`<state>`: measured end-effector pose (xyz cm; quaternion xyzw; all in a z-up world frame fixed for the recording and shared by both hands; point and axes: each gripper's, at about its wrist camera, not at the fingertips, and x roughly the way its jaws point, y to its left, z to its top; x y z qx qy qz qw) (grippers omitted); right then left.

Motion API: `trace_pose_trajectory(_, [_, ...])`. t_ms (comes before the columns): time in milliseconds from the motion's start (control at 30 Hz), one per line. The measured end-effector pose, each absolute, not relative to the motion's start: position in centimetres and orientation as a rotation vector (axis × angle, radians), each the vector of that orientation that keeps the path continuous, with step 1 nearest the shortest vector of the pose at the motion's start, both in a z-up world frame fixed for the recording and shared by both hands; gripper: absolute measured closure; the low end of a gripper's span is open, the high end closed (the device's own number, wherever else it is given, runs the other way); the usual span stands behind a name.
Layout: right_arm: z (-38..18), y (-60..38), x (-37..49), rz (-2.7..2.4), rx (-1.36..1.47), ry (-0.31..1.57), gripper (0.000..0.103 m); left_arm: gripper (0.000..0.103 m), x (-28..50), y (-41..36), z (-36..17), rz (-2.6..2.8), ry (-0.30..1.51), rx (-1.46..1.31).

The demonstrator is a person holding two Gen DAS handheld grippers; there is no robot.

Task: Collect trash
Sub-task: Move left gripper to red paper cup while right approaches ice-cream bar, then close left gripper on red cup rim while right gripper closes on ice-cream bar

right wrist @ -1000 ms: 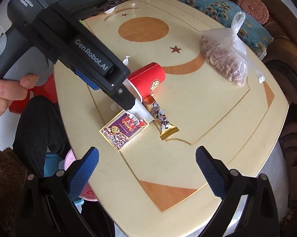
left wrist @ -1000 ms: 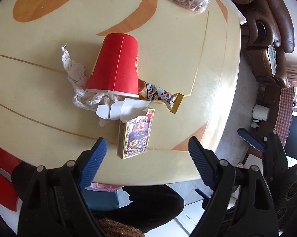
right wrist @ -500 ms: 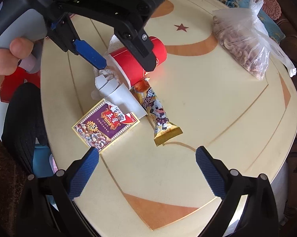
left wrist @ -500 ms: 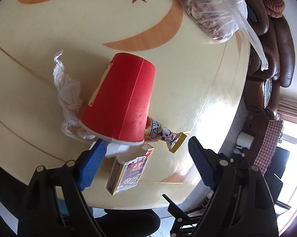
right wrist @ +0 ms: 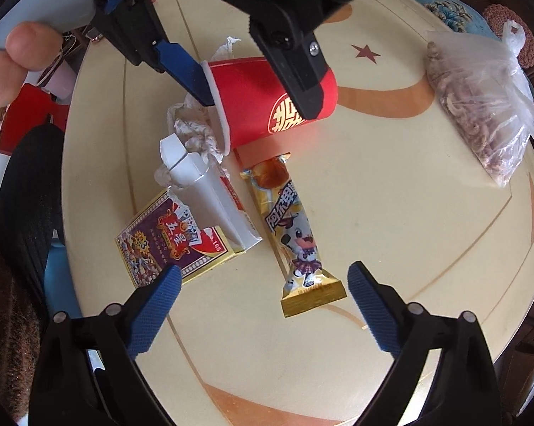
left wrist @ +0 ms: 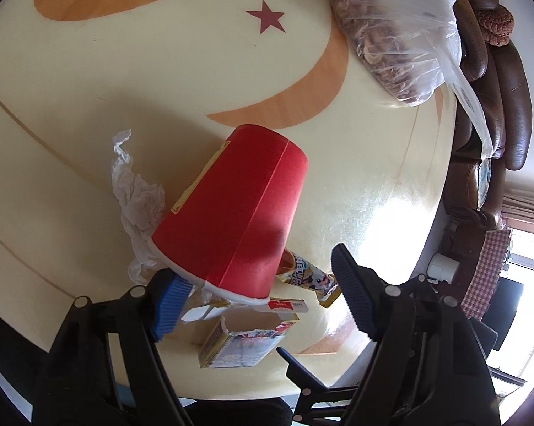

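On the counter [right wrist: 391,213]: a cream oval top with orange inlays is seen, the trash clustered near the person's edge – a bag of snacks [right wrist: 480,106] lies well apart, toward the far side.
Red cup [left wrist: 231,213]: lying on its side, rim toward the person, base toward the counter's middle; its long axis runs away from the left gripper [left wrist: 256,301]. It rests partly on the crumpled tissue [left wrist: 139,206] and over the top end of the candy wrapper [right wrist: 295,234].
Key relation: the cup sits between the left fingers [left wrist: 169,303], which straddle it near the rim, so the left hand is judged the nearer for the cup. In the right wrist view one blue pad looks to be at or just beside the rim; contact cannot be told.
Left gripper state: the jaws have just been closing, with the cup between them; they are fairly wide and no squeeze is visible.
Right gripper [right wrist: 263,305]: pointed steeply down, its jaws have just been narrowing yet stand wide, nothing held – the wrapper's gold end lies between them, its long axis running away from the fingers.
Card box [right wrist: 174,241]: flap open, just beside the wrapper, near the right gripper's left finger.
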<state>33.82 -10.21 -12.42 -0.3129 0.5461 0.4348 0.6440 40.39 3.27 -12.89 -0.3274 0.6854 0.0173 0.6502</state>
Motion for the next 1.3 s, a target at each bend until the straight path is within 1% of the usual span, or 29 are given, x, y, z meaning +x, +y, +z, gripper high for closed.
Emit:
trace_pose_trajectory(33, [-12.5,-10.2,33.9,0.996,-0.717,1.25,0.024,0.029,40.6,3.4,-13.1,0.035,1.563,-0.742])
trace_pose_trajectory(67, [-12.6,-10.2,34.0,1.004,-0.716,1.255,0.024,0.03,40.6,3.6,-13.3,0.035,1.566,-0.746])
trace_pose_trajectory(133, [-12.8,-10.3,34.3,1.021,-0.708,1.264,0.024,0.033,41.1,3.8,-13.8,0.034,1.573,-0.758])
trace_pose_trajectory(200, [-12.9,-10.5,34.5,1.027,-0.71,1.266,0.024,0.034,41.2,4.0,-14.0,0.033,1.581,-0.752])
trace_pose_trajectory(267, [-12.8,-10.7,34.9,1.061,-0.671,1.283,0.025,0.039,41.5,4.0,-14.3,0.035,1.589,-0.741])
trace_pose_trajectory(567, [-12.2,-11.3,36.4,1.053,-0.687,1.288,0.026,0.045,42.3,5.0,-15.0,0.053,1.621,-0.693])
trace_pose_trajectory(633, [-12.5,-11.0,36.4,1.041,-0.721,1.283,0.041,0.051,42.3,5.1,-14.8,0.056,1.62,-0.669])
trace_pose_trajectory(667, [-12.7,-10.8,36.3,1.037,-0.734,1.281,0.044,0.052,42.4,5.1,-14.8,0.058,1.619,-0.656])
trace_pose_trajectory(733, [-13.1,-10.9,36.0,1.034,-0.752,1.276,0.053,0.053,42.6,5.0,-14.7,0.054,1.623,-0.645])
trace_pose_trajectory(767, [-13.3,-10.4,36.0,1.03,-0.766,1.275,0.055,0.055,42.6,5.1,-14.7,0.049,1.623,-0.646])
trace_pose_trajectory(800, [-13.4,-10.2,36.0,1.022,-0.782,1.27,0.059,0.059,42.6,5.0,-14.6,0.041,1.626,-0.643])
trace_pose_trajectory(833, [-13.5,-10.1,35.9,1.012,-0.793,1.262,0.066,0.064,42.5,5.0,-14.5,0.034,1.626,-0.635])
trace_pose_trajectory(933, [-13.5,-10.0,35.9,0.992,-0.802,1.25,0.067,0.073,42.4,4.6,-13.7,0.035,1.615,-0.569])
trace_pose_trajectory(1067, [-13.6,-10.1,35.3,0.947,-0.818,1.226,0.067,0.078,41.6,4.4,-13.2,0.03,1.613,-0.539])
trace_pose_trajectory(1233, [-13.6,-11.1,34.9,0.881,-0.797,1.223,0.068,0.088,41.0,4.0,-11.9,0.024,1.591,-0.477])
trace_pose_trajectory(1300, [-13.5,-11.8,34.9,0.855,-0.79,1.228,0.068,0.09,41.1,3.3,-12.0,0.023,1.597,-0.446])
